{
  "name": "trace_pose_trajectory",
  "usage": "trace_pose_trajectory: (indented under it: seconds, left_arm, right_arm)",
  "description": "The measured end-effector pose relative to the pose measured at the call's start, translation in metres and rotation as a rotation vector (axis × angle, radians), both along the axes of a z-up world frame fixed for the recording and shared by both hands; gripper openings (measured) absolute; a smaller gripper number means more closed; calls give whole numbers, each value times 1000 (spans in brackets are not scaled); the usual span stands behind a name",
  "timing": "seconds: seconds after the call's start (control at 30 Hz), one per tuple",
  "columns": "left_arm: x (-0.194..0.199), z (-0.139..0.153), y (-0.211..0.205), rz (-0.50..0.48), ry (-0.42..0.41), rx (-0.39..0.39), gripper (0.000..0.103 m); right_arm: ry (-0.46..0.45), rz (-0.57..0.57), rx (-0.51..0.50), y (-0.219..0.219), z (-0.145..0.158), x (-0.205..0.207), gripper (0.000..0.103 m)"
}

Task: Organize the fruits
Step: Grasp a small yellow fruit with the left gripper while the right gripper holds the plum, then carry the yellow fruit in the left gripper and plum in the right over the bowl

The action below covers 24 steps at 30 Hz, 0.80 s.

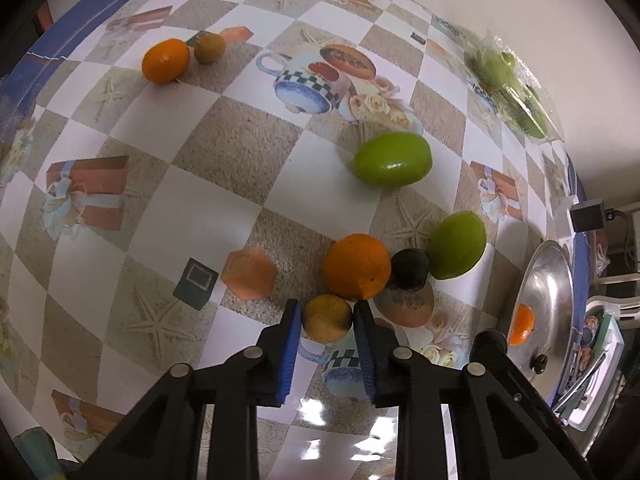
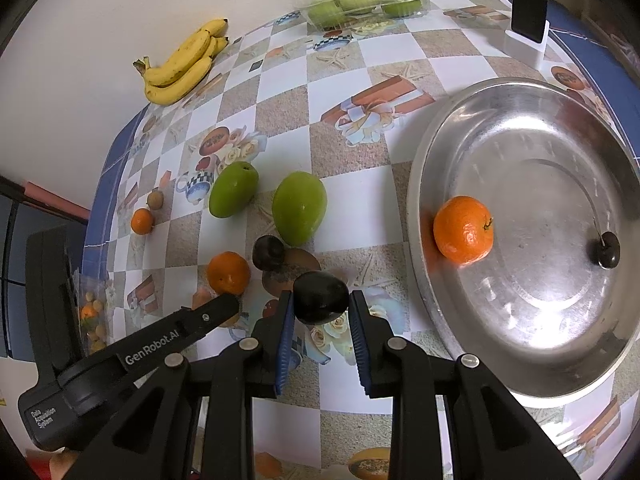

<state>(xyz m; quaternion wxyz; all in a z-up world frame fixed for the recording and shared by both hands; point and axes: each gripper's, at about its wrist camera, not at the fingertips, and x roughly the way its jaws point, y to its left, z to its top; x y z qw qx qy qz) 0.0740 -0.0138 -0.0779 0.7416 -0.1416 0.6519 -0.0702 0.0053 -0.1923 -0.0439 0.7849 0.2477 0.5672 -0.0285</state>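
Two fruits are already placed in the metal bowl (image 2: pixel 500 128): a mandarin (image 2: pixel 463 229) and a dark fruit (image 2: pixel 608 254). The left hand-held gripper (image 1: pixel 326 320) is clamped on a small brown fruit (image 1: pixel 326 318), the right hand-held gripper (image 2: pixel 320 306) on a dark plum (image 2: pixel 320 297). Several fruits remain on the desk (image 2: pixel 360 200).

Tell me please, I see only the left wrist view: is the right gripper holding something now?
Observer: Yes. The right gripper is shut on a dark round fruit, just beside the steel bowl.
Operator: Good. My left gripper is shut on the small brown fruit. Is there any fruit on its other side that I cannot see?
Observer: Yes. What looks like a clear bag of small yellow and orange fruits lies at the table edge, beyond the left gripper's body.
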Motion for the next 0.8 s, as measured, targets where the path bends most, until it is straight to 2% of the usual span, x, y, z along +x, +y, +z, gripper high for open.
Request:
trace_pose_trajectory:
  seconds: [0.4,0.8]
  left_arm:
    - [-4,30,-3,-7,-89,-40,29]
    - [-6,40,-22,-50,-135,-58,29]
  right_arm:
    - [-27,-30,-31,-10,11,-2,28]
    - [-44,-94,-59,-34,17,-7,28]
